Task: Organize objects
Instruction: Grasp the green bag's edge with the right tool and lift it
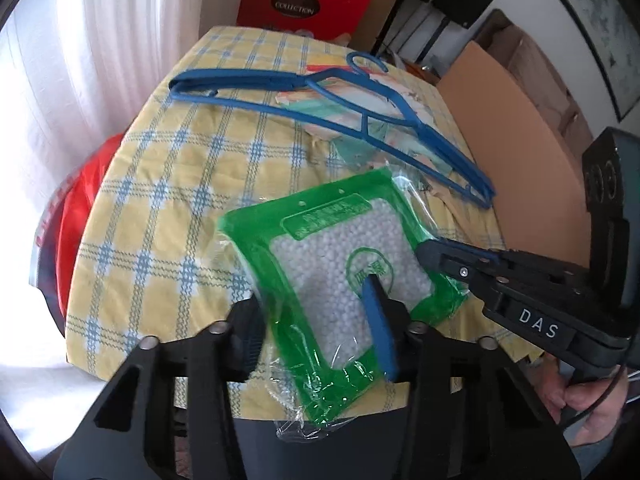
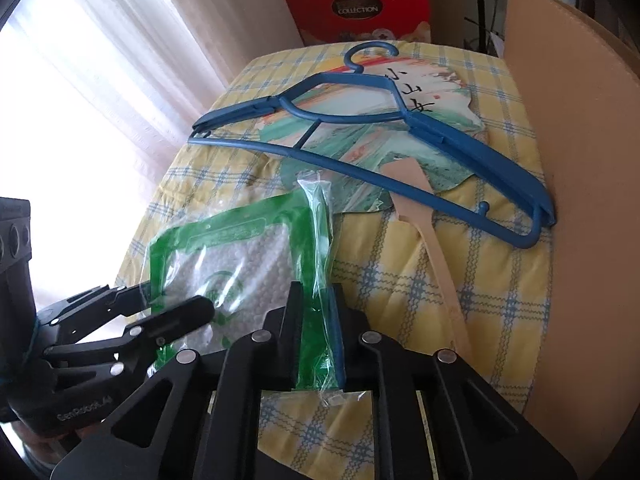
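Left wrist view: both hand-held grippers, left (image 1: 320, 316) and right (image 1: 420, 254), clamp the green packet (image 1: 340, 256).

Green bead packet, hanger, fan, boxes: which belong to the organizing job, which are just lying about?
In the job:
green bead packet, gripped by both
left gripper
right gripper
blue hanger
paper fan

Lying about:
red box
cardboard sheet
checked tablecloth

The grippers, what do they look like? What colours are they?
Both are black plastic with silver round bolts. The left gripper has blue finger pads. The right gripper has a blue pad too, white "DAS" letters on its side, and a thin black cable near the handle.
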### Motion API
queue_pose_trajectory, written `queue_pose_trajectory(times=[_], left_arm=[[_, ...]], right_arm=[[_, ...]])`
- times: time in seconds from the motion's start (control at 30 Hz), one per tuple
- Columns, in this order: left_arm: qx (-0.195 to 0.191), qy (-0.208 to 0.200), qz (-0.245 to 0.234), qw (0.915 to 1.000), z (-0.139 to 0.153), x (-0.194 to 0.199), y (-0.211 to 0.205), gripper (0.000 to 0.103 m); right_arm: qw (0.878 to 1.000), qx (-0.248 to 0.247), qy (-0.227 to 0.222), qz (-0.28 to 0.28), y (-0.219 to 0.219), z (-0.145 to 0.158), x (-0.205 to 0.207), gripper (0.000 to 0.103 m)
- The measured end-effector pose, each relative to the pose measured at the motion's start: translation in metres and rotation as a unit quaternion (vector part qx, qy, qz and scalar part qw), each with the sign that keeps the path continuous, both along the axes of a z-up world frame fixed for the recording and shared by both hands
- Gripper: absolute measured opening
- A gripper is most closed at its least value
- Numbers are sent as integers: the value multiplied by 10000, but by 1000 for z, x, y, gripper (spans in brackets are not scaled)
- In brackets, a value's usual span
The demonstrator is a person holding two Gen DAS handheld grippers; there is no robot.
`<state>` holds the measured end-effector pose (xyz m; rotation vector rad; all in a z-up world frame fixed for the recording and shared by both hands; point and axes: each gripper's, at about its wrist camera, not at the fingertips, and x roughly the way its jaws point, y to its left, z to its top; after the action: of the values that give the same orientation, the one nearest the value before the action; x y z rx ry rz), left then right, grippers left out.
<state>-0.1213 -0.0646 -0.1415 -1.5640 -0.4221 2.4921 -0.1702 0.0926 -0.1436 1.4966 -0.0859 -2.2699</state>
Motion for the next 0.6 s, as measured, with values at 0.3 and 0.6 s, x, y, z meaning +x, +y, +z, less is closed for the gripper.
queue_pose_trajectory(times=[0.3,0.6], left_arm=[[252,106,78,9996,16,1,-15,20],[330,441,-3,9985,55,3,-15,18]], right_arm=[[9992,-384,-53,-68,7,13,7,7],[9979,-596,247,-81,16,50,14,5]])
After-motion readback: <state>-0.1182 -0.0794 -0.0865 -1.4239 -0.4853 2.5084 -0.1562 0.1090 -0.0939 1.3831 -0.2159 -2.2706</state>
